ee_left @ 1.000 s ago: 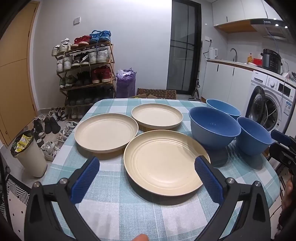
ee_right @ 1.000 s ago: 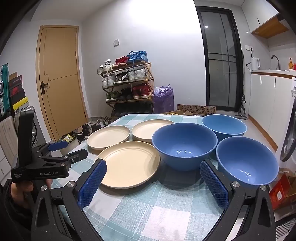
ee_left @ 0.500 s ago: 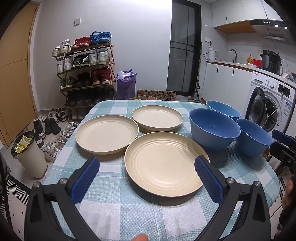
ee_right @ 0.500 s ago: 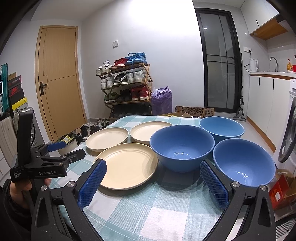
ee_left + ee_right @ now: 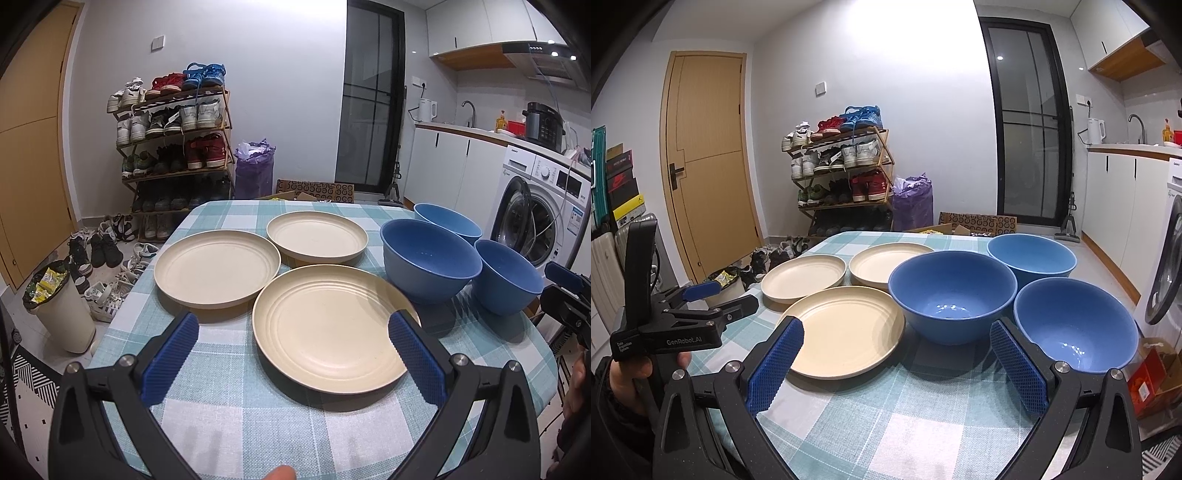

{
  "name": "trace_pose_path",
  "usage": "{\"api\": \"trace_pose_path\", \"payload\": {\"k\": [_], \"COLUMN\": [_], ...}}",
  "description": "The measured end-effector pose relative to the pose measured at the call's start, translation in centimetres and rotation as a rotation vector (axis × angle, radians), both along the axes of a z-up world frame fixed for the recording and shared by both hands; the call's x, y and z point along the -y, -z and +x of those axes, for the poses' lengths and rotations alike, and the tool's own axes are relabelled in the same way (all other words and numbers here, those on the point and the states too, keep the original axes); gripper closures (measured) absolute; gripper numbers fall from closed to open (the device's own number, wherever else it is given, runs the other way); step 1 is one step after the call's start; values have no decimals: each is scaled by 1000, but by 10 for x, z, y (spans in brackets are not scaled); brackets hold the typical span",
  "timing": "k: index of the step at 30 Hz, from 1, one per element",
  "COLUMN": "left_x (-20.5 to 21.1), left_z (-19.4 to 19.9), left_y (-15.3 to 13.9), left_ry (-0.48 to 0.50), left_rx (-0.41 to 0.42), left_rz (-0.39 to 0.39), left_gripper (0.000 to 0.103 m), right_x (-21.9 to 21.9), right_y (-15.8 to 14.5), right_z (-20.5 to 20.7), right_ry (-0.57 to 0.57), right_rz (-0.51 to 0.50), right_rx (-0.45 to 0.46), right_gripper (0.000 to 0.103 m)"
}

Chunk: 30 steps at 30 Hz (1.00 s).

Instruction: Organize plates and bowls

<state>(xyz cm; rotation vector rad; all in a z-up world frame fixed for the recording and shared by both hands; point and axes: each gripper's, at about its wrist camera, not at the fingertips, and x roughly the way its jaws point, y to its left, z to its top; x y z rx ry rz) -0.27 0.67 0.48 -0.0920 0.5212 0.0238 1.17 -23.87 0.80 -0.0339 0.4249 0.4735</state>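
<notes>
Three cream plates lie on the checked tablecloth: a near plate, a left plate and a far plate. To their right stand three blue bowls: middle bowl, far bowl and right bowl. My left gripper hovers open over the near plate's front, holding nothing. My right gripper is open and empty in front of the middle bowl.
The table ends just right of the bowls and left of the plates. On the floor to the left are a bin, loose shoes and a shoe rack. A washing machine stands on the right. A hand holds the left gripper.
Both views shifted only slightly. Plates and bowls stay where they were, and both grippers remain open.
</notes>
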Motion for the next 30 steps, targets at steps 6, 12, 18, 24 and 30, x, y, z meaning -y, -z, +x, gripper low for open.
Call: {"api": "trace_pose_path", "payload": {"k": [6,12,18,24,30], "left_x": [0,0,0,0,3], "left_z": [0,0,0,0,0], "left_y": [0,0,0,1,-2], "left_ry": [0,-1,1,-1,-2], "left_rx": [-1,1,-1,-1,4], "left_rz": [0,0,-1,1,33], "left_gripper": [0,0,0,0,0], "right_x": [0,0,1,2,3], "right_y": [-1,-1,-1,-1,-1], "right_z": [1,0,1,1,2], "right_ry": [1,2,4,8,11], "right_rz": [1,1,1,0,-3], "right_rx": [0,1,0,2,4], "right_gripper": [0,0,0,0,0]}}
